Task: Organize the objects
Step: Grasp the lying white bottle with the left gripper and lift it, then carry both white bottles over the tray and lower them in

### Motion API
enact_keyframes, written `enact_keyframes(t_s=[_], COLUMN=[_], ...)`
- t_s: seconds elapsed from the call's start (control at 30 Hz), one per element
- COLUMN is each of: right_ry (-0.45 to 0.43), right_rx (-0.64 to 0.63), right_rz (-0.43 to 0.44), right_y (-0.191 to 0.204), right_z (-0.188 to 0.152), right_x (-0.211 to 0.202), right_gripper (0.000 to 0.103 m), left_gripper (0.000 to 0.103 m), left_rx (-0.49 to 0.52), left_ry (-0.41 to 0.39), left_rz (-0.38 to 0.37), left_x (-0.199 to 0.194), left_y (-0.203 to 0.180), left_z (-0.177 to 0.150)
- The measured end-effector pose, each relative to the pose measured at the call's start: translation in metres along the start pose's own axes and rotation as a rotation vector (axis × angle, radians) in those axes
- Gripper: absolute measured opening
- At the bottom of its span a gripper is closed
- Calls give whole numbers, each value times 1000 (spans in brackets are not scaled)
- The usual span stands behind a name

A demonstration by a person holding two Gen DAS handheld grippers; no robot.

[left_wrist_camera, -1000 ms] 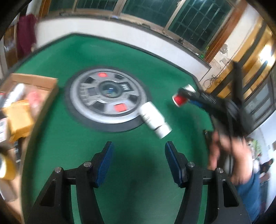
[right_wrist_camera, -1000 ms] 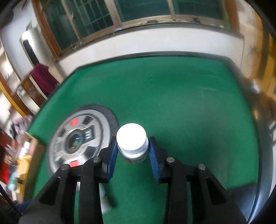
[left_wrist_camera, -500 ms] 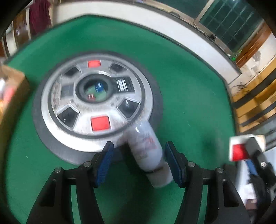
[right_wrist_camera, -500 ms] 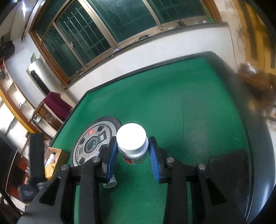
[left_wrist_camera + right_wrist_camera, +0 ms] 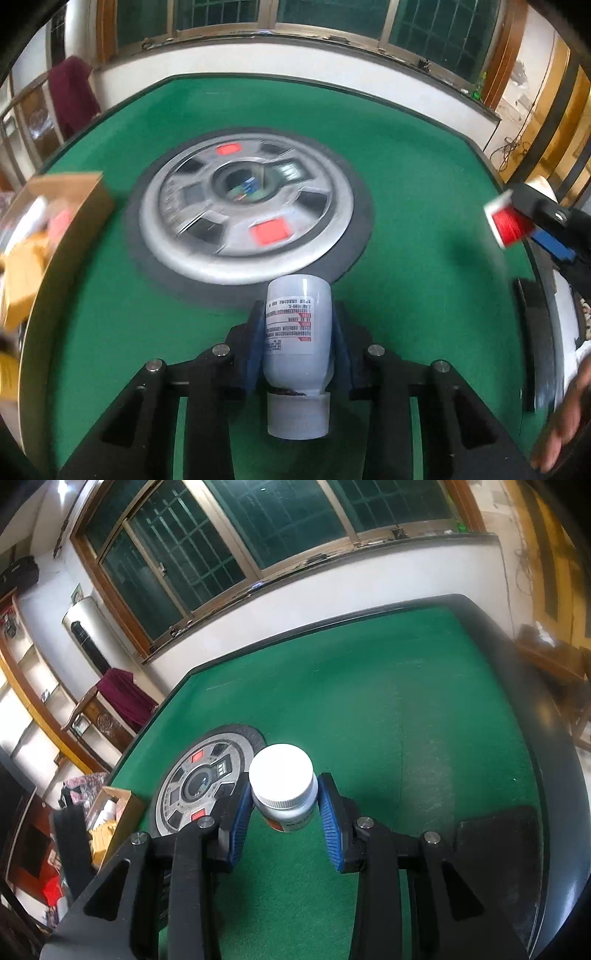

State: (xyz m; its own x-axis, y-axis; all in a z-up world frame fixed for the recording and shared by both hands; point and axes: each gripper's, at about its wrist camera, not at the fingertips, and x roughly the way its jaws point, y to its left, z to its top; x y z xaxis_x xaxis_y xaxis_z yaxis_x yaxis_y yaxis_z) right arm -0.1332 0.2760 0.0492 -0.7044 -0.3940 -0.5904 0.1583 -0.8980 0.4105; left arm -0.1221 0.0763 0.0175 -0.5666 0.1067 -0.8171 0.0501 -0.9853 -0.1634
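Left gripper (image 5: 298, 341), jaws just closed, clamps a tall white plastic bottle (image 5: 297, 332) with a red-and-white printed label, cap toward the camera, above the green felt table (image 5: 406, 206). Right gripper (image 5: 283, 810) clamps a short white-capped jar (image 5: 282, 786) with an orange-red label. Two containers in all; one round grey console (image 5: 247, 218); one cardboard box (image 5: 55, 229).

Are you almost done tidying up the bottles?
Partway. Some things already sit in the cardboard box. The left gripper has just been closing on the tall white bottle, and the right gripper holds the small white-capped bottle. Both still need putting away.
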Motion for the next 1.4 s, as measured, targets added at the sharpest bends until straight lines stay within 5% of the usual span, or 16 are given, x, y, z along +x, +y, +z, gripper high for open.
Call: enact_keyframes(t_s=[0.53,1.4], right_ry=[127,196], right_rx=[-171,-304], right_rz=[113,259], right_y=[94,232], right_z=[-62,-95], right_x=[12,45], right_gripper=[32,33], left_gripper=[29,30], left_rx=[-104,-264], left_ry=[-183,-325], left_rz=[-53,4], left_x=[-102,-163], left_y=[95,222], left_z=[-47,-63])
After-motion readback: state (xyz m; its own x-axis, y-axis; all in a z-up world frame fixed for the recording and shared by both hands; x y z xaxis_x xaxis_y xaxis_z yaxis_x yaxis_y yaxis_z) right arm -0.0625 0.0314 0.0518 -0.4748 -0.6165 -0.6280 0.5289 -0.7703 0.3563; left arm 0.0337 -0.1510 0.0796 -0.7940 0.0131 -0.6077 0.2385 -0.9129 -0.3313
